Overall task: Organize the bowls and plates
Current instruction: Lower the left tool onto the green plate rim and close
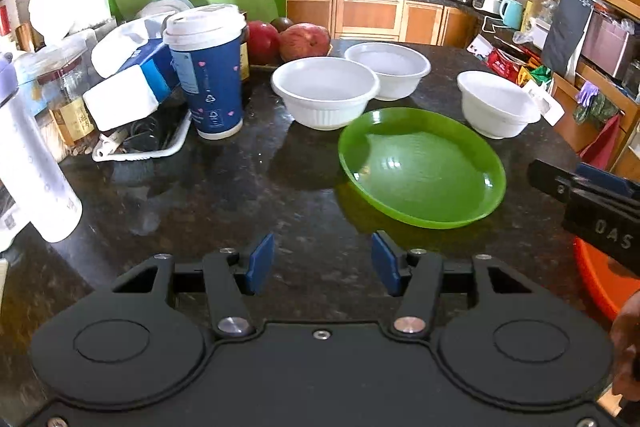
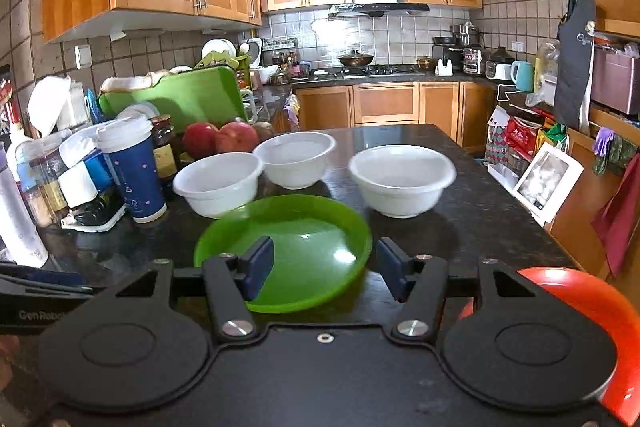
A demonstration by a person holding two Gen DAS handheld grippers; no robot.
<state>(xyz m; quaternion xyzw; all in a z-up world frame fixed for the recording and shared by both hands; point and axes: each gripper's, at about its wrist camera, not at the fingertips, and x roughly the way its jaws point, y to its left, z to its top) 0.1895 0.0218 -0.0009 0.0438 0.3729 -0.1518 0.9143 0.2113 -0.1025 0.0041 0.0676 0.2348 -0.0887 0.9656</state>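
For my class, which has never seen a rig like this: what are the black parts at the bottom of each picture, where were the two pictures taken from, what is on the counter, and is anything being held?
There is no robot here. A person carries a hand-held two-finger gripper in each hand, and each gripper has a camera looking forward along its fingers. One picture comes from the left gripper, the other from the right gripper. The blue parts are the finger pads. Both grippers are open and hold nothing.

On the dark counter lie a green plate and three white bowls: a left bowl, a middle bowl and a right bowl. An orange plate lies at the near right. A blue paper cup and apples stand to the left.
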